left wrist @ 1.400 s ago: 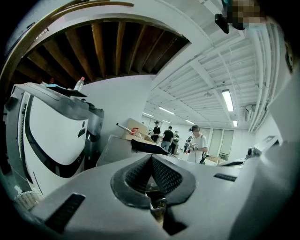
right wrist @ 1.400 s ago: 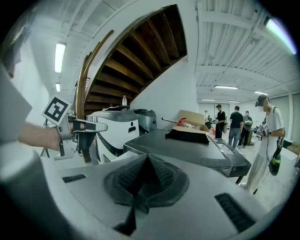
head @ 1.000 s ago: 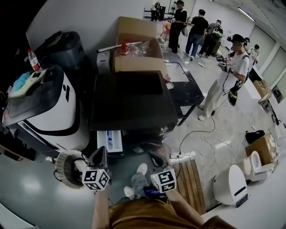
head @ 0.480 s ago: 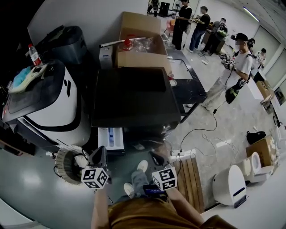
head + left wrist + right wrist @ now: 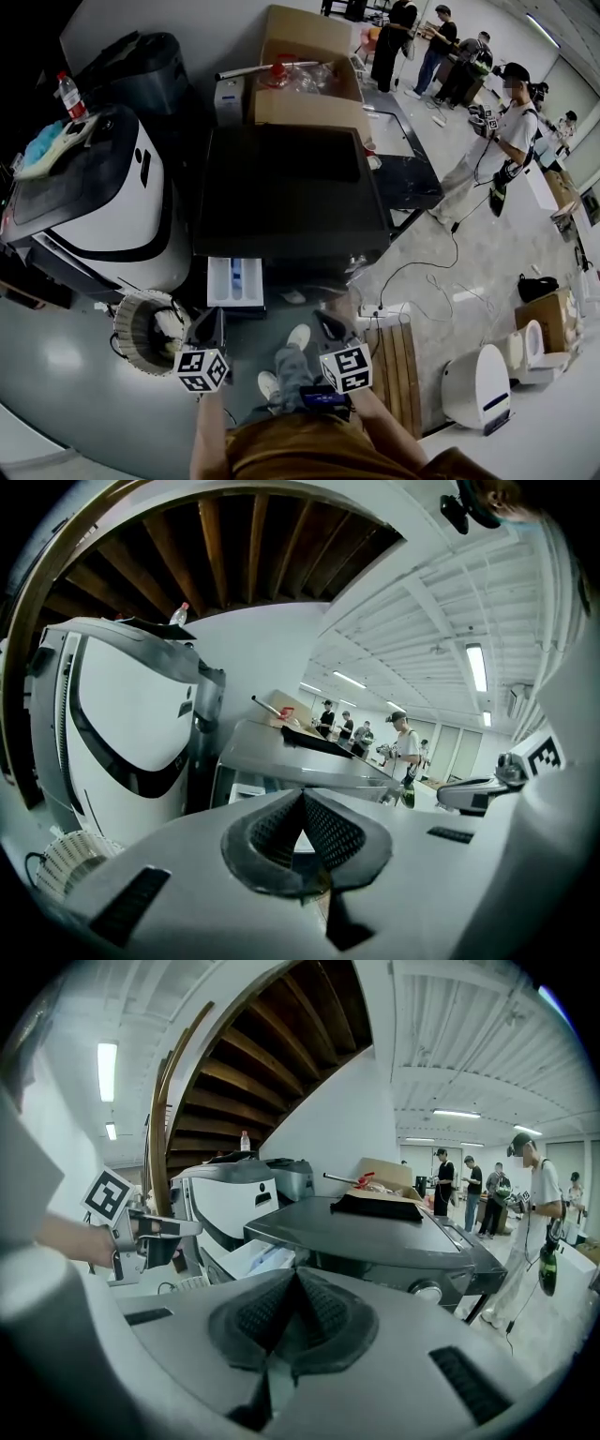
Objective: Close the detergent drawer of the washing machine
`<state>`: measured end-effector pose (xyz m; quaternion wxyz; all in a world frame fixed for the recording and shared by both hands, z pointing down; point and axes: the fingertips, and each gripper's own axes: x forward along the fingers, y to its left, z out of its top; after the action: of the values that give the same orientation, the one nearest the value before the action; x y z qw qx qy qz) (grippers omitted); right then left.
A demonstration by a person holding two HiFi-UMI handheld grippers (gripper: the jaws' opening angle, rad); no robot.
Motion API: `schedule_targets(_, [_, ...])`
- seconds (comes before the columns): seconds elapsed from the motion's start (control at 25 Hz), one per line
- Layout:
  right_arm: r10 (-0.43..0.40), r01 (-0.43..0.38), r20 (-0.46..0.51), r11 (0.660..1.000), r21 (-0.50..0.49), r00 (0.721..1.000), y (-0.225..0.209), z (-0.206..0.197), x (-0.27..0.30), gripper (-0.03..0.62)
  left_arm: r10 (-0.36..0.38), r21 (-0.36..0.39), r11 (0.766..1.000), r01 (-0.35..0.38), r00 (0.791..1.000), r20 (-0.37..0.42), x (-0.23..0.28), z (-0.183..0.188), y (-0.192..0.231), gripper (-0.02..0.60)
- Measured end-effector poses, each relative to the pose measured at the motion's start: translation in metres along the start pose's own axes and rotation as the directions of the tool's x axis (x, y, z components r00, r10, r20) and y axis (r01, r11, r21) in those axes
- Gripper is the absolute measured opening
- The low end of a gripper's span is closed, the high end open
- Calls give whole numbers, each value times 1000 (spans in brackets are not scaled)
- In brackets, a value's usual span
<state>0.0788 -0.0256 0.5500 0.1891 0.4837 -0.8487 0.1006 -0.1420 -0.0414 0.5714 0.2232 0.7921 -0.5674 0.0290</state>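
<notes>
Hidden, machine front: the dark grey box-shaped washing machine (image 5: 291,192) shows mostly its flat top in the head view. Its front panel sits under the top's edge and is hard to read there. The right gripper view shows that panel with one round knob (image 5: 427,1291).
Hidden, drawer interior: the white plastic detergent drawer (image 5: 234,284) (image 5: 260,1258) shows a blue insert. Its compartments are otherwise too small to make out.
Hidden, left gripper view: the gripper's own grey body covers most of the drawer. Only a white sliver shows just left of the pads.
Cut off: the person's arms and brown top run out at the bottom edge of the head view.
Left gripper (image 5: 214,317) (image 5: 302,797): the textured black pads (image 5: 277,829) are pressed together at the tip, with nothing between them.
Right gripper (image 5: 328,323) (image 5: 295,1272): the pads (image 5: 262,1312) are likewise together and hold nothing.
Drawer state: pulled out from the left end of the machine's front, projecting toward the person.
Drawer against left fingers: straight ahead of the fingertips and near, but apart. Bare floor lies between them.
Drawer against right fingers: ahead and to the left, farther off than from the left fingers, with no contact.
Beside the fingers: a round ribbed pale basket (image 5: 141,328) lies just left of the left fingers. A white power strip with cables (image 5: 382,312) lies ahead and right of the right fingers. A slatted wooden board (image 5: 396,375) lies to their right.
</notes>
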Motion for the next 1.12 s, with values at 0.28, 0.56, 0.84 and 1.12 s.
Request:
schedule_targets(0.28, [12,-12,-23,1000,0,1000,1,-4,14,12,27,-4,1000,-27,998,-61,6,-22,14,23])
schedule_targets(0.56, [24,-24,-49,1000,11,998,3,-12,24,12,38,-12,999,-40,992,-118,10,-43,22,23])
schedule_targets(0.84, [33,-31,-74,999,25,997,6,-22,31,12,41,-12,999,-43,986,-161,13,-59,28,23])
schedule_targets(1.12, [32,-29,-80,999,40,996,5,-24,36,12,47,-3,999,-48,980,-193,14,-66,33,23])
